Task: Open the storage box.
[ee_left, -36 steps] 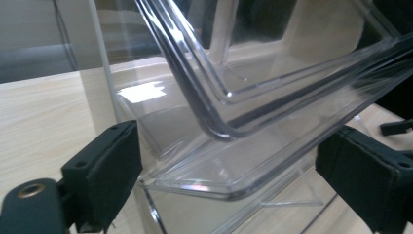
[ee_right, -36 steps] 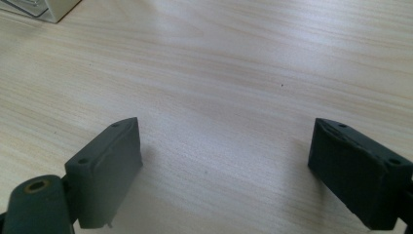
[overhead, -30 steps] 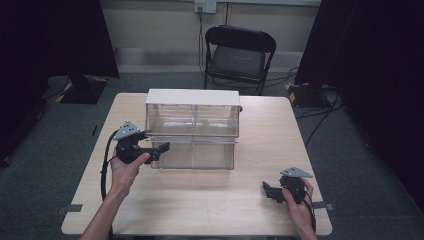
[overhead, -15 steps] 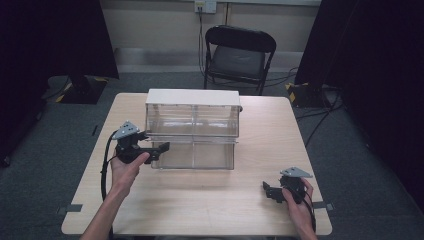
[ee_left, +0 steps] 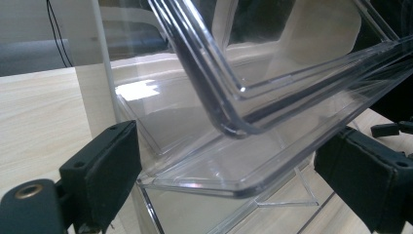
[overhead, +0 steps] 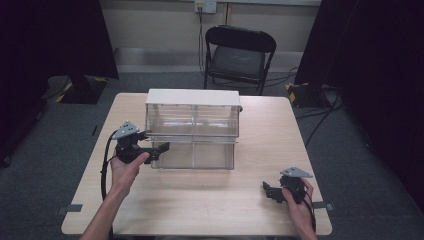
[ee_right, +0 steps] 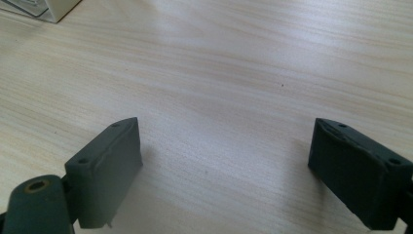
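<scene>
A clear plastic drawer cabinet (overhead: 192,130) stands a little toward the far edge of the tabletop (overhead: 210,200), its long axis running parallel to the near edge and its drawer fronts facing the person. It is box-shaped, with an opaque cream top and transparent, glossy walls split into upper and lower rows of drawers. The left gripper (overhead: 152,147) sits at the cabinet's front left corner, level with the lower drawer (overhead: 192,156). In the left gripper view the jaws are spread wide, one black rubbery pad (ee_left: 104,170) at the left and the other at the right, and the rounded rim of the clear drawer (ee_left: 234,126) runs slantwise between them, nearer the left pad, with no firm touch to be made out on either side. The drawer's walls are thin, smooth and reflective, with a curved corner. The right gripper (overhead: 272,192) rests near the near right corner of the tabletop, well apart from the cabinet, its jaws likewise spread and holding nothing, above pale wood-grain laminate (ee_right: 234,97).
</scene>
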{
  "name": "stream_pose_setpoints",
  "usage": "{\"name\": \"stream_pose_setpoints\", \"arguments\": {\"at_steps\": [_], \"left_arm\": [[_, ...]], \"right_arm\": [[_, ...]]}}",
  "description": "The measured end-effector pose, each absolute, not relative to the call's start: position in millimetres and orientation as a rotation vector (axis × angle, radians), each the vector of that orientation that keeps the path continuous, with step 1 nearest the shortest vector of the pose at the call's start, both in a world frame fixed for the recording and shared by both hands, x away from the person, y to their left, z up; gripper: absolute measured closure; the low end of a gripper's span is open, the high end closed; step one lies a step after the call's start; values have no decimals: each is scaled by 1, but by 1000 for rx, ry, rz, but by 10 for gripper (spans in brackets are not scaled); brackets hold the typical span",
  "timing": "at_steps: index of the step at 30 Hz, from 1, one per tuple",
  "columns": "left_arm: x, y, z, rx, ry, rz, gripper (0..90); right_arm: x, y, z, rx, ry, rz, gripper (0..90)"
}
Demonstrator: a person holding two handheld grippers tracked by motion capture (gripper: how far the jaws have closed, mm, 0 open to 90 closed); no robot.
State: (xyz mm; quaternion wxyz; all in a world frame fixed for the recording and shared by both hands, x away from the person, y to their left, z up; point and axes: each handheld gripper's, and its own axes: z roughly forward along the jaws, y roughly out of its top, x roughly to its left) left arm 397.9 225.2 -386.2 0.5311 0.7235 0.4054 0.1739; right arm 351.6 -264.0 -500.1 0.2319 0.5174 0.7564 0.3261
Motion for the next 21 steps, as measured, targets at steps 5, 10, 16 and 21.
{"name": "stream_pose_setpoints", "arguments": {"at_steps": [5, 10, 16, 21], "left_arm": [[398, 226, -386, 1733, 964, 417, 95], [398, 226, -386, 1733, 964, 417, 96], [398, 225, -386, 1728, 964, 421, 96], [397, 226, -386, 1732, 957, 423, 97]], "right_arm": [[352, -264, -500, 1422, 2079, 896, 113], [352, -264, -500, 1422, 2079, 896, 113], [352, -264, -500, 1422, 2079, 897, 113], [352, -264, -500, 1422, 2079, 896, 113]]}}
